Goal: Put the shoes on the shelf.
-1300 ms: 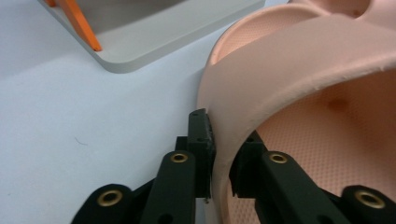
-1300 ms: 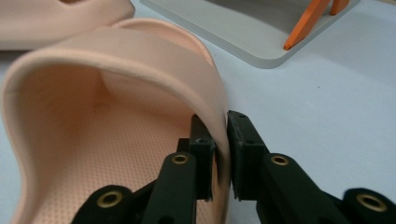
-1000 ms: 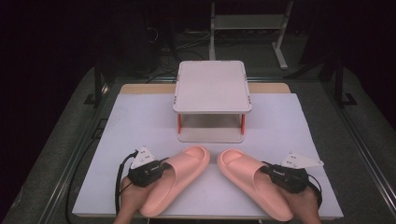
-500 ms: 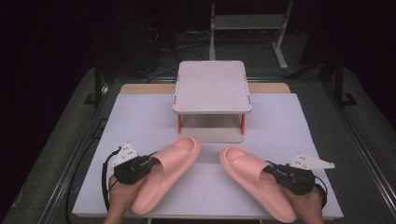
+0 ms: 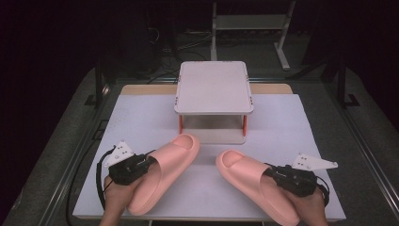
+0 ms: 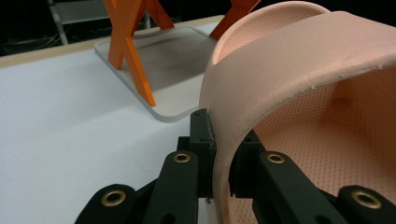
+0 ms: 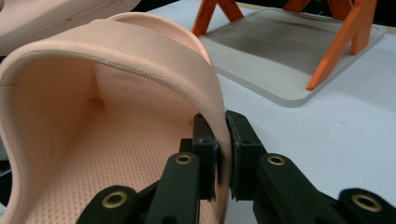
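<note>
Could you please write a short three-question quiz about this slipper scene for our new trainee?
1. True or false: each tool is clamped on the strap of a pink slipper.
2. What stands beyond the slippers: A) a small two-level rack, B) a bucket, C) a lamp?
3. Which slipper's toe lies nearer the rack?

Key:
1. True: the left tool grips the left slipper, and the right tool grips the right slipper.
2. A, the rack.
3. The left slipper's.
</note>
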`<state>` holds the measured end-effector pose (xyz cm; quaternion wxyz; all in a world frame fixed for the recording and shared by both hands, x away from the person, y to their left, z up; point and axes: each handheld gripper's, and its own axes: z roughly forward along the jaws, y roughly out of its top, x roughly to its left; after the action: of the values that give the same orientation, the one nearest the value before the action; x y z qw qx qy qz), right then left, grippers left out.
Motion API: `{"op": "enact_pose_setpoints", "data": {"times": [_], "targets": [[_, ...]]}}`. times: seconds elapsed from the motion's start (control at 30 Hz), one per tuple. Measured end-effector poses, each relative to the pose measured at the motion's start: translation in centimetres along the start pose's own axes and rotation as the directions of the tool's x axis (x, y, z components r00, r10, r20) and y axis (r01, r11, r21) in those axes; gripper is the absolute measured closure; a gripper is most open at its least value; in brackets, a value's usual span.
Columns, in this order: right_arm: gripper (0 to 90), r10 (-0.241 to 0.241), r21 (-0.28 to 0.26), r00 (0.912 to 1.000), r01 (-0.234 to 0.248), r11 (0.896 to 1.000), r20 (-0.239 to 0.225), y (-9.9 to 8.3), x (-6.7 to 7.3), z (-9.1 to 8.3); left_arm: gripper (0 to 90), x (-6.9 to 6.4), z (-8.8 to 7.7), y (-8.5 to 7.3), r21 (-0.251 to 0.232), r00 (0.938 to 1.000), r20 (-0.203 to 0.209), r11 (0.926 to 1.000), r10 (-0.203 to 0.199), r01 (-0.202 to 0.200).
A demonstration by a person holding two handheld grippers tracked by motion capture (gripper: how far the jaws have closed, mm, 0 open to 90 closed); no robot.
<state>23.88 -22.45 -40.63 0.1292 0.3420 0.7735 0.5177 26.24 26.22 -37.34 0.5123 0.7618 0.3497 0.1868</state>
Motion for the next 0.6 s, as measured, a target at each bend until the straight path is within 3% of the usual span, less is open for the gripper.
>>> {"op": "enact_pose_setpoints", "data": {"times": [0.4,0.6], "targets": [[82.5,-0.063,0.021,0.9949,0.065,0.998,-0.079,4.6,0.9,-1.6,82.1,0.8,-0.4,5.4,-0.021,0.9974,-0.025,0.9975,0.068,-0.068],[82.5,-0.081,0.012,0.9922,0.082,0.997,-0.095,6.7,0.7,-1.7,82.1,1.6,0.1,8.0,-0.035,0.997,-0.021,0.9966,0.075,-0.075]]}}
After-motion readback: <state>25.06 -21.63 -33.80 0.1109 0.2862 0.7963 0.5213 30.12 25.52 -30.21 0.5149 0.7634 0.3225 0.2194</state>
